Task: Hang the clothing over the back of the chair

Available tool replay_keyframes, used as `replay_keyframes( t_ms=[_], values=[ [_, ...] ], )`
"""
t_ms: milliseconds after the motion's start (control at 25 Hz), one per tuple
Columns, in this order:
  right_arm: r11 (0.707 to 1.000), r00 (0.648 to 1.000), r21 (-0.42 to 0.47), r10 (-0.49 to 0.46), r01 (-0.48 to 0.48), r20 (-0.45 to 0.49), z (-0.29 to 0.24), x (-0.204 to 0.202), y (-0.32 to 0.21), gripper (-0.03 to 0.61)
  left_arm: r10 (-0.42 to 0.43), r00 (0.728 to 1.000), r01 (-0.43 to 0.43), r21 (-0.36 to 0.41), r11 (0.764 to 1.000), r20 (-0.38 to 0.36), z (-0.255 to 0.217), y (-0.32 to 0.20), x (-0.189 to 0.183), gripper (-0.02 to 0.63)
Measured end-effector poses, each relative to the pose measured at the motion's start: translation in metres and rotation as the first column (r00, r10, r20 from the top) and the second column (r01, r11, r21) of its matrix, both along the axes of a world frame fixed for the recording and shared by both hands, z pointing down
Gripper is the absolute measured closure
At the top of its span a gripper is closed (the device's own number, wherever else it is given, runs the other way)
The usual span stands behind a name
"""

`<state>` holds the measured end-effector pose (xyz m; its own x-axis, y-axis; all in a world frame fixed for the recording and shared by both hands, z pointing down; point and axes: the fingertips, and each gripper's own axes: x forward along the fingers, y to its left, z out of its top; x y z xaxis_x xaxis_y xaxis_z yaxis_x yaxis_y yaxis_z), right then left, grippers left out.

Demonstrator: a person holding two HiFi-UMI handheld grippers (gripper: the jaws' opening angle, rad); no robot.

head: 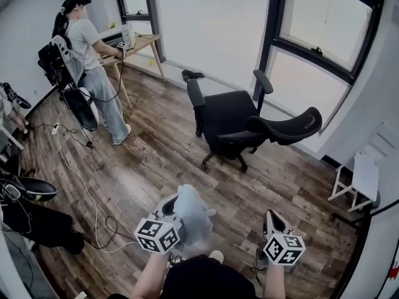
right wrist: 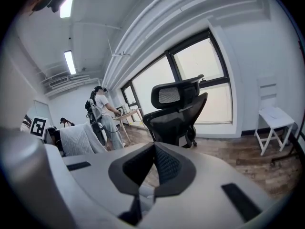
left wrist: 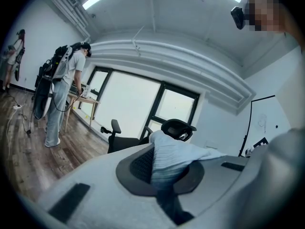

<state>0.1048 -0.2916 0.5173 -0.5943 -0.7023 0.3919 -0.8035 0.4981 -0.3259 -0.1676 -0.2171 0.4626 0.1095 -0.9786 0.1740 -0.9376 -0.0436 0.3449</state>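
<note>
A black mesh office chair [head: 234, 122] stands in the middle of the wooden floor, its headrest [head: 293, 128] pointing toward the right. A pale grey-blue piece of clothing [head: 192, 212] hangs bunched from my left gripper [head: 179, 204], low in the head view and well short of the chair. In the left gripper view the jaws of the left gripper [left wrist: 164, 165] are shut on the clothing [left wrist: 178, 152], with the chair [left wrist: 125, 138] beyond. My right gripper [head: 272, 217] is level with the left, shut and empty. The right gripper [right wrist: 153, 149] faces the chair's back [right wrist: 178, 116].
A person [head: 93, 61] stands at a wooden desk [head: 142, 42] at the back left. Cables [head: 81, 179] trail over the floor at the left, beside black bags [head: 31, 190]. A white folding stool [head: 363, 176] stands by the right wall. Windows run behind the chair.
</note>
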Motion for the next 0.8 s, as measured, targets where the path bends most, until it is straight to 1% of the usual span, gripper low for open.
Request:
replay_keyframes(
  t_ms=[240,360,560,800],
  values=[
    [0.999,1.000,0.026,-0.026,0.026,0.015,-0.005,0.000,-0.014,0.580,-0.051,0.999,0.051,0.011,0.999,0.012,-0.003,0.001,-0.005,0.603],
    [0.999,0.999,0.026,-0.030,0.029,0.025,-0.006,-0.001,-0.018,0.580,-0.076,0.997,0.076,0.006,0.997,0.008,-0.003,-0.001,-0.009,0.603],
    [0.999,0.998,0.028,-0.043,0.042,0.039,-0.008,-0.005,-0.027,0.580,-0.084,0.996,0.084,0.004,0.996,0.011,-0.004,-0.011,-0.014,0.601],
    [1.000,0.999,0.010,-0.016,0.015,0.042,0.002,-0.011,-0.061,0.578,-0.073,0.997,0.073,0.004,0.997,0.007,0.002,-0.050,-0.023,0.601]
  ],
)
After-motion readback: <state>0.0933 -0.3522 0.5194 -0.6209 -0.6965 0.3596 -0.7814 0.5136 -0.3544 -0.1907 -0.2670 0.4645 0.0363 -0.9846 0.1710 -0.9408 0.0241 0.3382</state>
